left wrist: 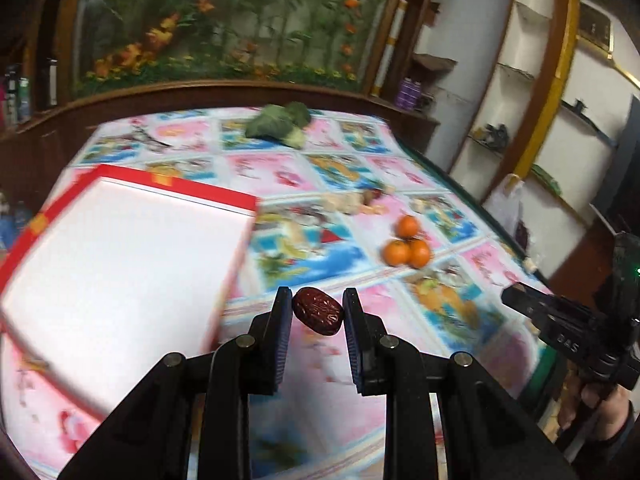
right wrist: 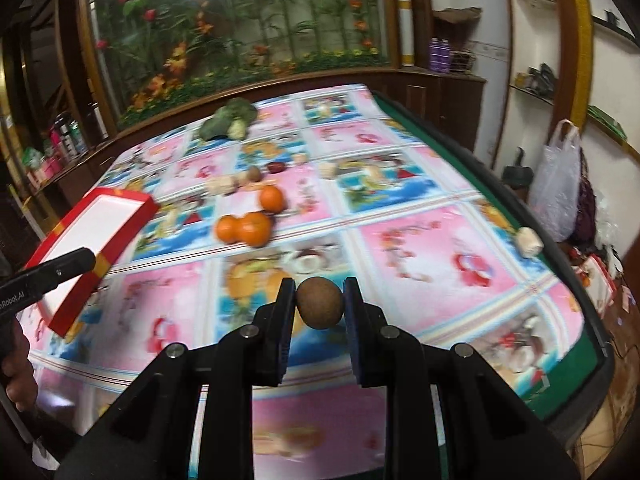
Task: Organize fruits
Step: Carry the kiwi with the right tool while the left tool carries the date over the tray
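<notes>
Left claw (left wrist: 318,312) is clamped on a dark red wrinkled date (left wrist: 318,316), carried in the air above the worktop (left wrist: 460,312) and its pink-and-blue picture cloth. Right claw (right wrist: 319,308) is pinched tight on a round brown fruit (right wrist: 320,306), also lifted clear of the cloth. To the left sits the red-rimmed white box (left wrist: 120,264), the date just off its near right corner. Further out, right of the box, three oranges (left wrist: 408,244) huddle together, two touching in front, one behind. Beyond them a blurred scatter of small pale and brown pieces (right wrist: 244,178). At the far edge lies a leafy green vegetable (left wrist: 280,122).
</notes>
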